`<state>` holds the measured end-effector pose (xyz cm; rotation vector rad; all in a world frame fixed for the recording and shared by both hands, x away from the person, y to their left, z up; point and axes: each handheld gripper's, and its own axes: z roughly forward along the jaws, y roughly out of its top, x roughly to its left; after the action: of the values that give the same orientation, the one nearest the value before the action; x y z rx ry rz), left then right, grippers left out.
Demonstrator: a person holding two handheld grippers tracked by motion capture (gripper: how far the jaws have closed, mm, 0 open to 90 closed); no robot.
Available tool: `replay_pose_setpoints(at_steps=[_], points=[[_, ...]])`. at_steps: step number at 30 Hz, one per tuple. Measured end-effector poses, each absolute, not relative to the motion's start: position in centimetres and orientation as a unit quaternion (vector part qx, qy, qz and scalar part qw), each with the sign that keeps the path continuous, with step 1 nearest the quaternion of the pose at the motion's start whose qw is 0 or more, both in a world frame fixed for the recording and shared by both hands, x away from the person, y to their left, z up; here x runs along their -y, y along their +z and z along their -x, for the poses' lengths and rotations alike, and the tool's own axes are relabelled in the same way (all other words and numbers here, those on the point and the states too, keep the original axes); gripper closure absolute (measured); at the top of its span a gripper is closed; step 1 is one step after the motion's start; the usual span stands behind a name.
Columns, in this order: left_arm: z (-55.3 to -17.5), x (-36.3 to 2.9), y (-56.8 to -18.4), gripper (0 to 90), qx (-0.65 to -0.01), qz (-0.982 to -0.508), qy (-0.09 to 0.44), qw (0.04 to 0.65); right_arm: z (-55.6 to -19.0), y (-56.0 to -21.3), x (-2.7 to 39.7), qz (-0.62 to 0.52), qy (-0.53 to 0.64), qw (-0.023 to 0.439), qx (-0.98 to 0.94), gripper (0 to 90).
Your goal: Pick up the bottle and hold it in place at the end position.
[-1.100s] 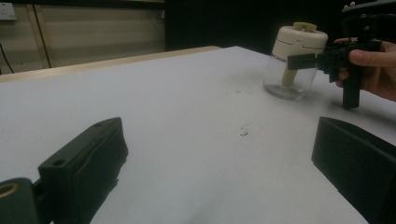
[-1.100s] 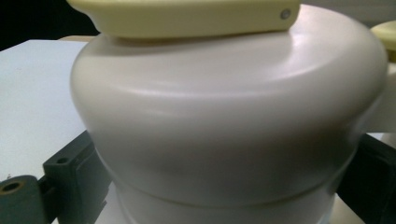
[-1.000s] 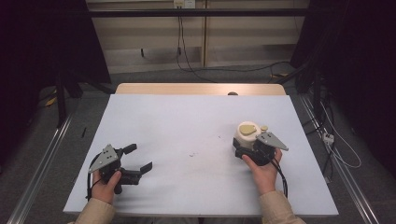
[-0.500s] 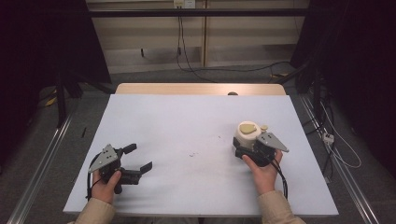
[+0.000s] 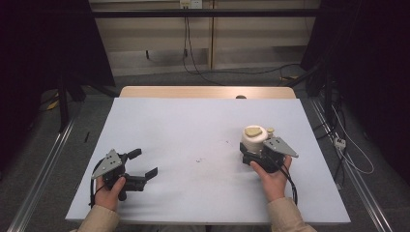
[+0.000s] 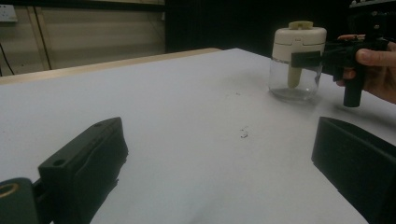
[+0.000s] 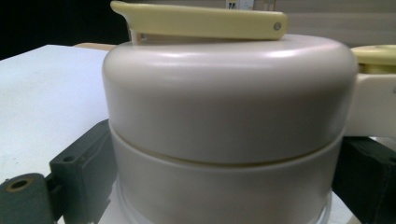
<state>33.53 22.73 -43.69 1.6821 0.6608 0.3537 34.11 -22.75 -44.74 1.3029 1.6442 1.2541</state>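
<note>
R gripper [image 5: 255, 153] jaws clamped on jar [image 5: 253, 139], prob. at lid band. L gripper [image 5: 140, 163] jaws apart, idle. Next: steady lift.

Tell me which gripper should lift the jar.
Right. The right gripper already has its jaws around the jar; the left gripper sits open, far across the table.

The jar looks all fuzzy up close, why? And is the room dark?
In the right gripper view the jar sits so near the camera that it blurs, held between the right tongs; in the left gripper view it looks sharper; in the high view the table is lit, with dark surroundings.
</note>
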Motion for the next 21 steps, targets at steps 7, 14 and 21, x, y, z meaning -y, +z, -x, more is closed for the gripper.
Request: replay_pose_setpoints(at_steps=[7, 14, 21], points=[[-33.55, -22.8, -43.67, 2.7, -0.283, -0.728, 0.155, 0.605, -33.93, -44.85, 22.55, -0.504, 0.481, 0.34, -0.632, 6.1], [-33.57, -22.66, -43.72, 2.7, -0.28, -0.732, 0.155, 0.602, -33.57, -45.0, 22.95, -0.522, 0.483, 0.325, -0.623, 5.2], [-33.55, -22.66, -43.67, 2.7, -0.281, -0.731, 0.155, 0.602, -33.79, -45.31, 22.31, -0.53, 0.472, 0.328, -0.624, 5.4]])
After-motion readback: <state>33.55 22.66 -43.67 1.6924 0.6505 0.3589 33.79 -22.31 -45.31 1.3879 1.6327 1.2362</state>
